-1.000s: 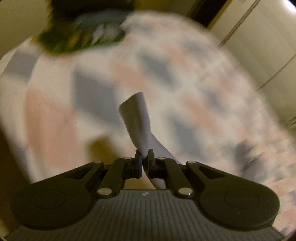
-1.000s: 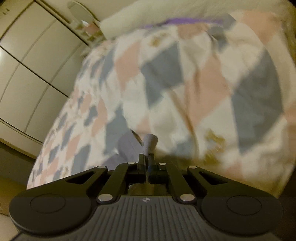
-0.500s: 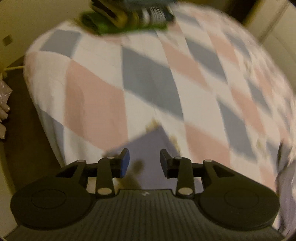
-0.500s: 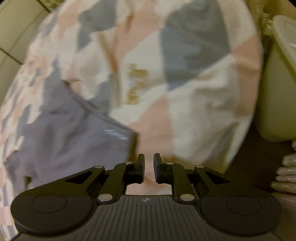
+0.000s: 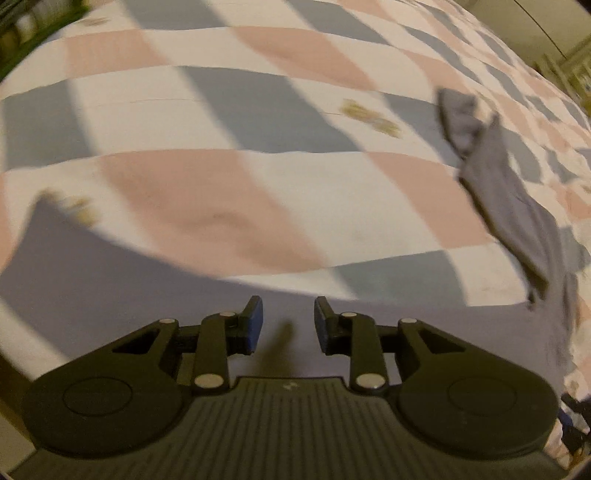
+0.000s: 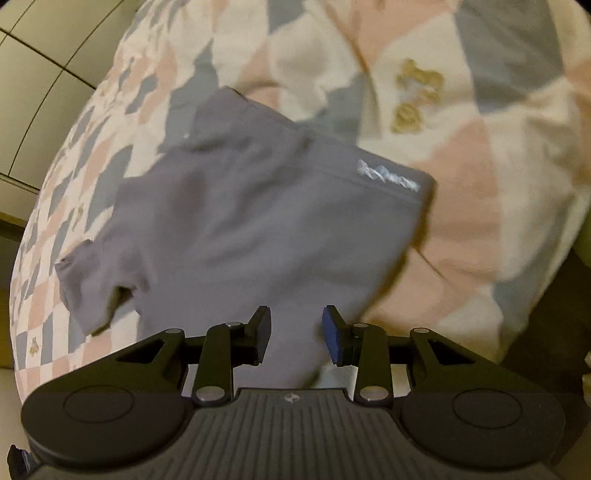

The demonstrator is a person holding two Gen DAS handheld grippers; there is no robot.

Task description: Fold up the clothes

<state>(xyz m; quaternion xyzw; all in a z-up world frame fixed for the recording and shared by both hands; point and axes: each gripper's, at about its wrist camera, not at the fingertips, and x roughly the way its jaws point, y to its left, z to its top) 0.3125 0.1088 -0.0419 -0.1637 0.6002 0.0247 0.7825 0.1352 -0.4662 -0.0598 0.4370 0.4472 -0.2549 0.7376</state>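
A grey-purple garment (image 6: pixel 258 221) lies spread on the bed quilt (image 6: pixel 461 166), with a small white logo (image 6: pixel 388 177) near one hem. My right gripper (image 6: pixel 295 332) hovers over its near edge. The jaws are opening and the cloth lies below them, not pinched. In the left wrist view the same garment (image 5: pixel 92 280) fills the lower left, and a rumpled part of it (image 5: pixel 509 192) runs up the right side. My left gripper (image 5: pixel 286 325) is over the cloth with its jaws apart and closing, and nothing is gripped.
The quilt (image 5: pixel 258 147) has pink, grey and white diamonds. Pale wardrobe doors (image 6: pixel 40 74) stand beyond the bed. The bed's edge drops to dark floor (image 6: pixel 554 332) on the right. A blurred green thing (image 5: pixel 14 33) sits at the far left corner.
Both grippers were shut on the hanging garment; they have let go and opened. The garment now lies flat on the quilt, and both grippers have moved lower over it.
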